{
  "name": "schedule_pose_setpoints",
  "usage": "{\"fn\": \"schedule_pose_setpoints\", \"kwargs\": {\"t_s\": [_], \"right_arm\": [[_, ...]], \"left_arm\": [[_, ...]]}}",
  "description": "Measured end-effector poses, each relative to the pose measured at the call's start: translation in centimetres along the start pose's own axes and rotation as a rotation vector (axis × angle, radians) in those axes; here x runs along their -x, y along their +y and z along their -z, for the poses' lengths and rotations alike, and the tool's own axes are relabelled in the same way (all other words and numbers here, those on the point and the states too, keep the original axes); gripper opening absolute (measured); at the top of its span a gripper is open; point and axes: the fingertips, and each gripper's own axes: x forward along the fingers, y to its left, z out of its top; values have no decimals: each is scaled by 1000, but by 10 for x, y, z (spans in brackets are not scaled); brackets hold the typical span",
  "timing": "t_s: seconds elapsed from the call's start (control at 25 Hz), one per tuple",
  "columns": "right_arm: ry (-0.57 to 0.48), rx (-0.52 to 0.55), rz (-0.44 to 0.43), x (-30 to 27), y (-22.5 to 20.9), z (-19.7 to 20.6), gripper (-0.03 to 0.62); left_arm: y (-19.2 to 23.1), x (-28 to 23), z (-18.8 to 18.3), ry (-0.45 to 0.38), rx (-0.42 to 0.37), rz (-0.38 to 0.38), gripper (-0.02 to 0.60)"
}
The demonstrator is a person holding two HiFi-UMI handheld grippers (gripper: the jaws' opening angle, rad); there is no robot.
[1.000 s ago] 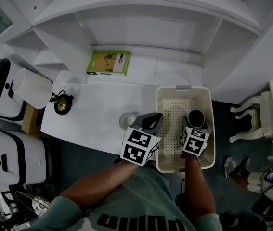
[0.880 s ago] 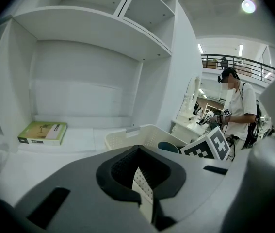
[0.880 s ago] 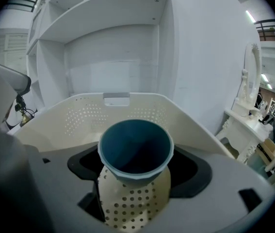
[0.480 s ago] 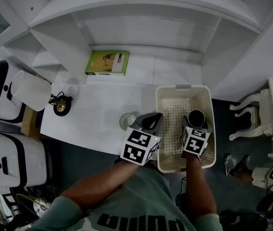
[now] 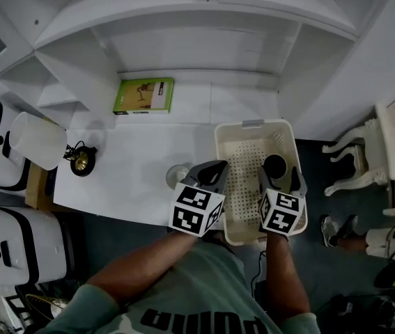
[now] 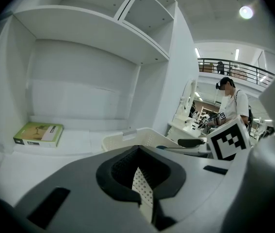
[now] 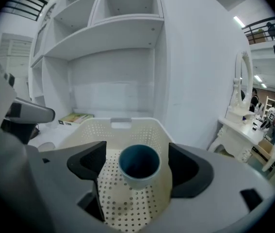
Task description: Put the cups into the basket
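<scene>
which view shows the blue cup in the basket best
The right gripper view: the blue cup stands upright in the basket, centred between the right gripper's open jaws. The head view shows only its dark mouth from above; the left gripper view doesn't show it.

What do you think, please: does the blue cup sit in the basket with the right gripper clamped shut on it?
Not quite: the blue cup sits in the basket, but the right gripper is open. The right gripper view shows its jaws apart, clear of the cup.

A cup (image 5: pixel 274 165) stands inside the basket (image 5: pixel 253 125); another cup (image 5: pixel 177 176) stands left, on the table (image 5: pixel 131 164).
</scene>
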Motion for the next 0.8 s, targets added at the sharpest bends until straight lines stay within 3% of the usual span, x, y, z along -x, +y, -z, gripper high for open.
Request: {"fn": "schedule_pose_setpoints", "kwargs": {"t_s": [0.2, 0.44, 0.48, 0.56, 0.68, 0.8], "right_arm": [[-77, 1, -34, 36, 21, -22, 389], [-125, 31, -126, 64, 68, -33, 377], [-133, 40, -136, 67, 76, -34, 352], [-149, 58, -154, 73, 90, -36, 227], [-154, 79, -199, 79, 113, -35, 93], [-154, 104, -245, 83, 137, -33, 32]], "left_arm": [[9, 17, -3, -24, -34, -25, 6], [28, 42, -1, -43, 2, -46, 6], [31, 46, 0, -47, 6, -49, 6], [36, 55, 3, -56, 9, -59, 6], [46, 71, 8, -67, 10, -82, 6], [60, 86, 12, -82, 17, -115, 6]]}}
